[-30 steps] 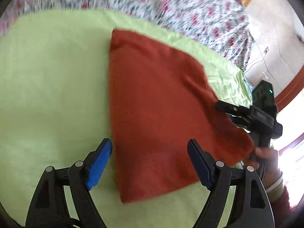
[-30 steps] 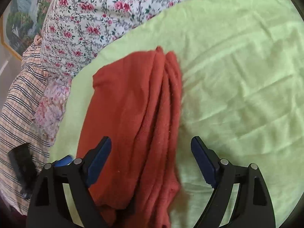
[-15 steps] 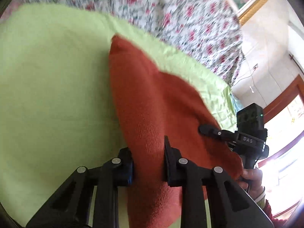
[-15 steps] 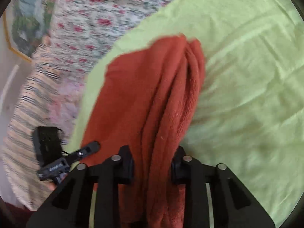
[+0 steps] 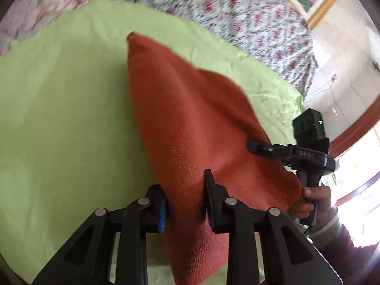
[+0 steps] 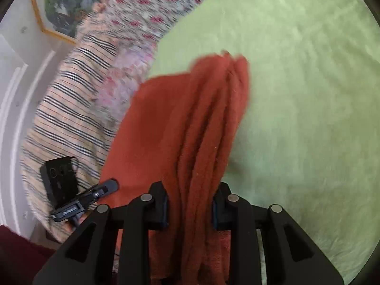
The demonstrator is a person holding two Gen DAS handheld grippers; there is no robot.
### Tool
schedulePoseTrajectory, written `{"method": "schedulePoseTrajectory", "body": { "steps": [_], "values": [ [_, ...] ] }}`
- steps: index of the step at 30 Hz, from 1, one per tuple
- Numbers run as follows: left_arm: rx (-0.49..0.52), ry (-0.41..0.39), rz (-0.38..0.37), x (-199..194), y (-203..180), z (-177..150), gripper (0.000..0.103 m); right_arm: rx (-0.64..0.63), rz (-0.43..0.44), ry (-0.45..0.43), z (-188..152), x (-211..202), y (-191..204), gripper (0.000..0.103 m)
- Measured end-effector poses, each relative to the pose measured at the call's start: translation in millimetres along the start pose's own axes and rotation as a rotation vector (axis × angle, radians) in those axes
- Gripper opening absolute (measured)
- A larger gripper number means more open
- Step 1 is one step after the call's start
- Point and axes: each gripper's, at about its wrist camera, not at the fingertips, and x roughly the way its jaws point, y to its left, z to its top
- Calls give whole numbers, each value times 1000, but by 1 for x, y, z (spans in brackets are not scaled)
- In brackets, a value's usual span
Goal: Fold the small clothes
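Two handheld tools over a bed, each clamped on one near corner of a rust-red cloth [image 5: 190, 118]. Left tool [image 5: 185, 201] narrowed onto a single thick edge of the cloth, pads pressing the fabric from both sides after closing from wide. Right tool [image 6: 190, 204] likewise narrowed after closing, gripping a bunched bundle of several pleats. Cloth partly lifted at the near end, far end resting on a light green sheet [image 5: 59, 118] spread over a flowered bedspread [image 5: 213, 0]. Hand [image 5: 313, 201] of the person visible on the right tool's grip in the left view.

Likely risks, judging from here: uneven grips, one thin edge against one gathered wad, probably giving a skewed, lumpy fold. Pleats in the right tool possibly slipping out one layer at a time if pulled hard. Dragging the far end across the green sheet likely to wrinkle or shift it. Corners possibly misaligned when laid over.
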Motion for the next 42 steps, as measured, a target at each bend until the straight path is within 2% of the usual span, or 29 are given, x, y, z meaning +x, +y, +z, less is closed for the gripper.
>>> {"method": "schedulePoseTrajectory", "body": {
  "steps": [4,7,10,11,12,13,15,18,24,28,31,36,39,40,41,42],
  "values": [
    [-29,-20,22,-4,9,-4,42,-8,-101,-23,4,-13,4,56],
    [-34,-51,57,-11,12,-1,46,-69,-194,-106,15,-35,19,60],
    [-57,-77,75,-16,18,1,47,-93,-207,-174,32,-46,32,60],
    [-64,-80,75,-17,21,0,47,-101,-194,-175,38,-44,36,59],
    [-69,-79,76,-17,22,0,47,-106,-188,-165,42,-39,38,52],
    [-70,-77,79,-17,24,0,47,-104,-197,-140,48,-30,39,46],
    [-73,-70,83,-15,25,0,47,-85,-231,-107,52,-15,37,42],
    [-77,-55,90,-12,23,2,47,-60,-230,-76,55,0,32,12],
    [-36,-34,87,-3,5,7,49,-119,-192,-215,72,-42,51,11],
    [-74,-2,65,8,11,7,51,-96,-287,-127,78,-9,19,11],
    [-78,5,59,12,17,12,56,-76,-289,-99,73,4,5,10],
    [-92,-19,58,30,42,66,57,-89,-290,-105,71,0,9,11],
    [-138,-22,37,50,61,106,54,-85,-275,-115,67,-5,15,11],
    [-154,-22,32,59,67,119,50,-78,-264,-123,66,-8,17,13],
    [-166,-24,34,67,73,132,35,-70,-256,-133,63,-11,18,14],
    [-178,-25,37,75,78,144,26,-66,-253,-139,62,-13,19,14]
  ]
}}
